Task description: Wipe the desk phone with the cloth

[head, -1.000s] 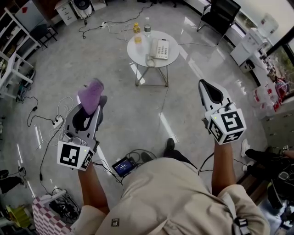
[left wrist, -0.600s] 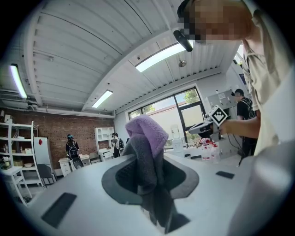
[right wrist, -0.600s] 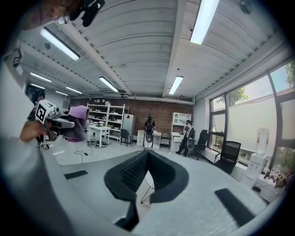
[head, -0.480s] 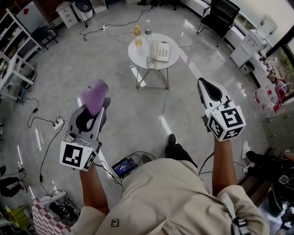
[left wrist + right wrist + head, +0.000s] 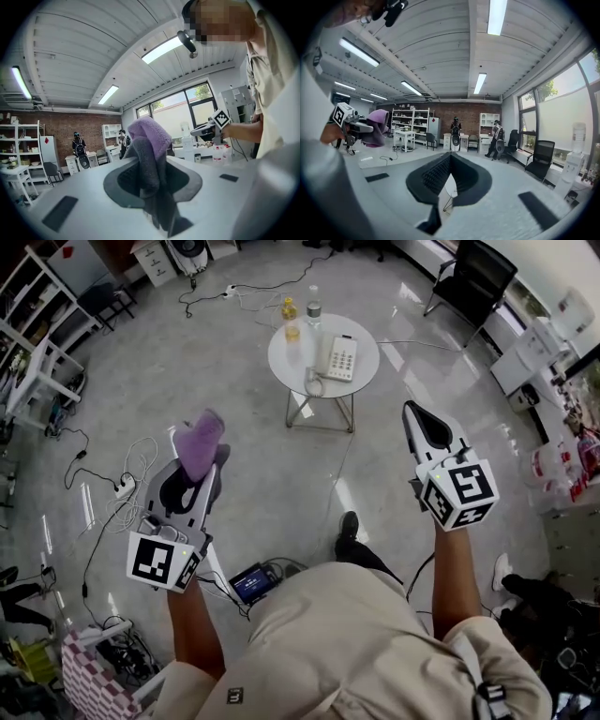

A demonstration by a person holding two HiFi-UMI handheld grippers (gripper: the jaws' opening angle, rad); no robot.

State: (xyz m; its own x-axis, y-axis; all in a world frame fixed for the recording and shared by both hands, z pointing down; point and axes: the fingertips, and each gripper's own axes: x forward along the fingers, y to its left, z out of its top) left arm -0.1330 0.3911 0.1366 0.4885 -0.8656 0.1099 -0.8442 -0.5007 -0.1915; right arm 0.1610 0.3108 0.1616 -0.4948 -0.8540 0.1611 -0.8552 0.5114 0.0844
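Desk phone [image 5: 342, 357] sits on the round white desk [image 5: 284, 362], on the desk's right half, white with the keypad facing up. Two bottles stand at the desk's far edge, a yellow bottle [image 5: 292, 319] just beside a clear bottle [image 5: 314, 309]. Purple cloth [image 5: 200, 442] is nowhere near the desk: it's clamped in the left gripper [image 5: 208, 457], bunched up above the jaw tips with a fold hanging down between the jaws. The left gripper view confirms the jaws are pinched on the fabric. Right gripper [image 5: 419, 418] has its jaws together with nothing between them; the right gripper view shows the pads meeting. Both grippers are held in the air well short of the desk on its near side, left one to the desk's near left, right one to its near right, well apart from each other, not touching desk or phone. Black chair [image 5: 471, 276] stands beyond the desk to its far right. Cables [image 5: 103, 486] lie on the floor to the desk's near left.
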